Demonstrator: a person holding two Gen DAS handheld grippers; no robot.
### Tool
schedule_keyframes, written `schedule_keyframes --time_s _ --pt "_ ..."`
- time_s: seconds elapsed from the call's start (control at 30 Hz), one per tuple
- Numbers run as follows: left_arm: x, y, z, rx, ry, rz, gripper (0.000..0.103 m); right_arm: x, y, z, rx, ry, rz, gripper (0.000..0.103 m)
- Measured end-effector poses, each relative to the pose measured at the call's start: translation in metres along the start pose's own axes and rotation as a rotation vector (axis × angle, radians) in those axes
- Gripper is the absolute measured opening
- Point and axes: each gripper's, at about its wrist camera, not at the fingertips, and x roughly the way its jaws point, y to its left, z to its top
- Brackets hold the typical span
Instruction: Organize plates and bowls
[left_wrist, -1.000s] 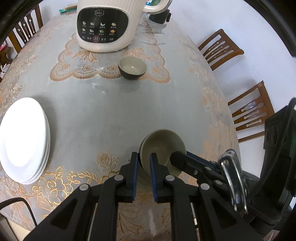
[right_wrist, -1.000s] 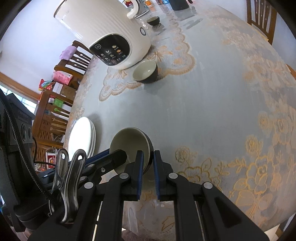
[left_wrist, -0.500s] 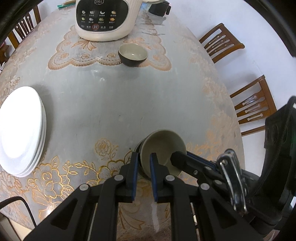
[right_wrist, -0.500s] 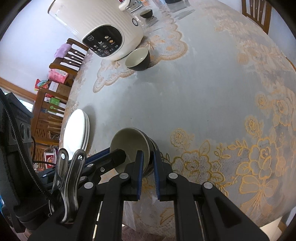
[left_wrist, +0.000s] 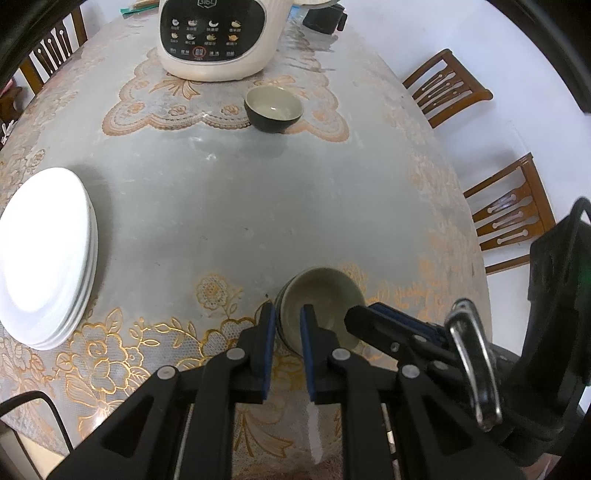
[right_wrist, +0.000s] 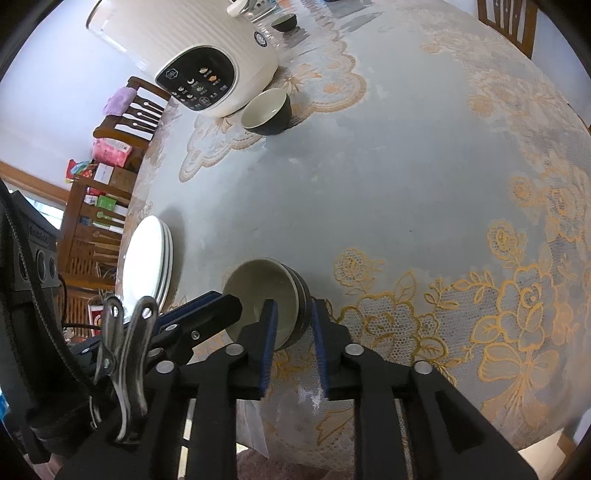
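Bowls, dark-glazed ceramic with pale insides (left_wrist: 321, 302), sit nested on the counter (left_wrist: 221, 206); left tongs (left_wrist: 288, 325) clamp their rim, right tongs (right_wrist: 291, 325), just parting, straddle it. Lifting one-sided risks tipping.

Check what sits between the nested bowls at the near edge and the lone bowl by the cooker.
Nothing: in the left wrist view only bare tablecloth runs from the nested bowls to the lone bowl. The plate stack lies off to the side.

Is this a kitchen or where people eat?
Probably a home dining room. There's a big table with a lacy flowered cover, wooden dining chairs around it, and a rice cooker beside bowls and stacked white plates.
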Motion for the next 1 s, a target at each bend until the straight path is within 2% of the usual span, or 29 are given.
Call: schedule_keyframes --time_s 0.1,0.37,0.73,1.0 --pt "-0.001 0.002 0.000 -0.006 -0.002 0.000 0.013 -0.002 -0.002 -0.001 0.007 -0.006 0.002 0.031" --pt "-0.008 0.002 0.003 -0.015 -0.022 0.025 0.024 -0.010 0.000 0.003 -0.005 -0.036 0.019 0.034" --pt "-0.016 0.006 0.015 -0.033 -0.051 0.052 0.025 -0.016 -0.001 0.015 -0.003 -0.057 0.075 0.040" --pt "-0.017 0.007 0.031 -0.045 -0.068 0.069 0.025 -0.025 -0.006 0.031 -0.023 -0.141 0.022 0.041"
